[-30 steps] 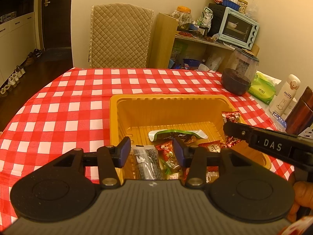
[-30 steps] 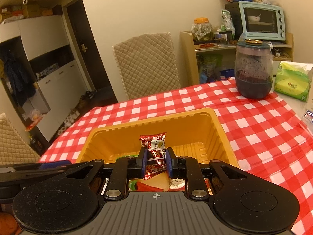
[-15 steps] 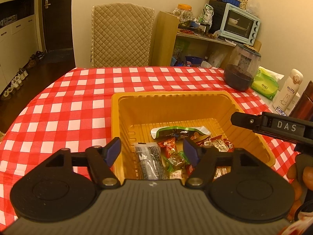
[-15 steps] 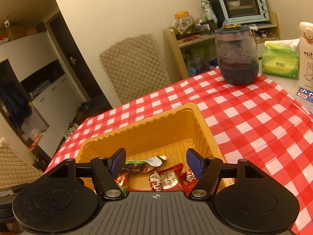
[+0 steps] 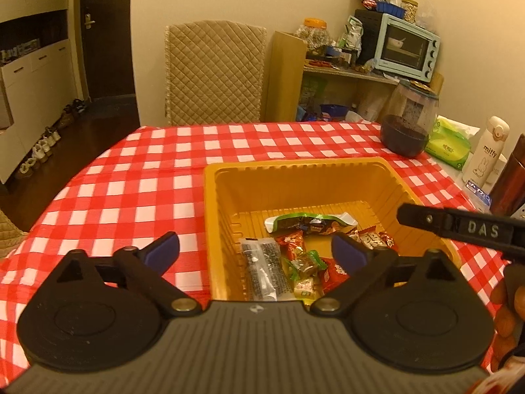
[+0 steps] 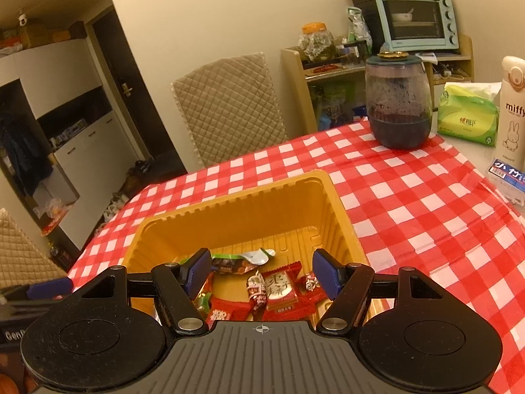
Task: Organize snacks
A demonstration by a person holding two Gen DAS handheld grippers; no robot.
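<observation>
Checked cloth [image 5: 137, 177] covers the table, and on it stands the yellow tray [image 5: 210, 197] with the snacks [image 5: 302, 256] heaped at its near end. Both grippers hang empty over that end: the left gripper [image 5: 255, 249], jaws opening wide, and the right gripper [image 6: 261, 271], fingers apart. The snacks lie below and ahead of both, the black packet [image 5: 264, 269] lengthwise and nearest the left.

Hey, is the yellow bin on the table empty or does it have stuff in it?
Not empty: the yellow bin holds wrapped snacks across its floor, far below the rim.

Snacks [image 5: 295, 256] in tray [image 5: 295, 167] on table [image 5: 131, 180]
</observation>
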